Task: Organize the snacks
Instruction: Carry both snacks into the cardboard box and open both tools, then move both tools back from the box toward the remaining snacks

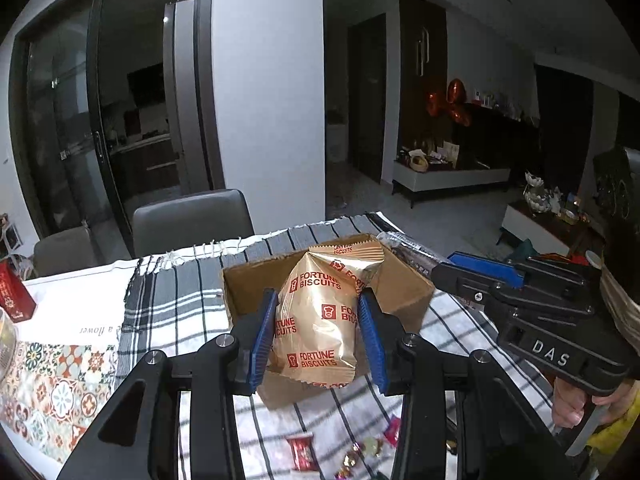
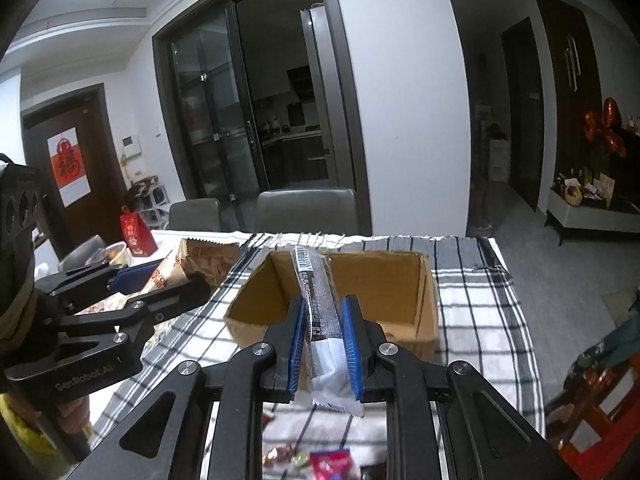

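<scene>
Gold foil packet printed "FORTUNE BISCUITS" [image 1: 316, 320] sits clamped between the blue pads of the left tool [image 1: 318, 340], held up off the counter just in front of and above the open brown cardboard box [image 1: 404, 292]; packet's crimped top end points toward the box mouth. In the right wrist view the same packet pokes out of the left tool at left, w/ its serrated end showing.

Right tool [image 2: 326, 344] is shut tight on a long, thin dark snack bar w/ a white crimped end [image 2: 320, 312]; bar runs lengthwise away from the camera, its far end reaching over the near wall of the box [image 2: 424, 312]. In the left wrist view, the right tool [image 1: 472, 272] comes in from the right, w/ the bar [image 1: 404, 248] sticking out past the box's far right corner; a hand [image 1: 572, 404] grips its handle.

Box stands on a black-and-white plaid cloth [image 1: 168, 304] spread over the counter. Small wrapped candies, red and gold [image 1: 304, 454], lie scattered on the cloth at the near edge. Left of the cloth: floral patterned mat [image 1: 52, 392] and a red carton [image 1: 14, 292]. Two grey chairs [image 2: 306, 208] stand at the far side of the counter, dark glass sliding doors [image 2: 224, 120] behind them.
</scene>
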Demonstrator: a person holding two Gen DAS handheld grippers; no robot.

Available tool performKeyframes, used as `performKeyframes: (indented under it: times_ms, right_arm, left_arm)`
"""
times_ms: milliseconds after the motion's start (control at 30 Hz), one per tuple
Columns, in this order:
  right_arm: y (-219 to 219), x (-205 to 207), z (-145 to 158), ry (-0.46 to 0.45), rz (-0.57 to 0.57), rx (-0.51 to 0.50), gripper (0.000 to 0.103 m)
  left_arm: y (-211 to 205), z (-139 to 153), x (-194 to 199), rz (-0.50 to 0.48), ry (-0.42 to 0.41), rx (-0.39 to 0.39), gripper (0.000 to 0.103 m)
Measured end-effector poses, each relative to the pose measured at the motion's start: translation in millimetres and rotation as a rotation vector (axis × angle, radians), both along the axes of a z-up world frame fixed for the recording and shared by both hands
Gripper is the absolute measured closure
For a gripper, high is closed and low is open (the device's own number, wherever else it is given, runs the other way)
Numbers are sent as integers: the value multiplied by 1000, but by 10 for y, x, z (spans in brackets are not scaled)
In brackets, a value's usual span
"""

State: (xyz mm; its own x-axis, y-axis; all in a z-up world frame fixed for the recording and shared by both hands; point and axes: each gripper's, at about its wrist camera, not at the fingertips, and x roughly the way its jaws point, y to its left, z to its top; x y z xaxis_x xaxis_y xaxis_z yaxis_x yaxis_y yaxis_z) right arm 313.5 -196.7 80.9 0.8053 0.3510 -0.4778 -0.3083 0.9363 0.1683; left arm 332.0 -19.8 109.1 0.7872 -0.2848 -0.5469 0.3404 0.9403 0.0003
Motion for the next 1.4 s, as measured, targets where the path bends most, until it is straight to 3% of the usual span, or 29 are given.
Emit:
performKeyframes:
  times_ms: [400,500,533,600,1300,1400]
  right_arm:
    - [39,756,-325,72,16,-27,83]
    - [49,860,-375,71,-5,-49,82]
    - [52,859,-381,69,-16,-56,77]
    - [47,840,-376,51,-25,-73,71]
    - [26,-28,-80,-9,-6,-53,70]
    - [28,-182,-70,-18,-9,-50,58]
  left_arm:
    - [-39,-352,760,11,111,-16,62]
    - [-52,-407,863,15,120,3,50]
    - [-47,-416,878,24,113,11,41]
    - [-49,-411,865,38,92,29,38]
    - [40,-77,-177,34,-95,98,35]
    - [48,-39,-330,37,-115,97,35]
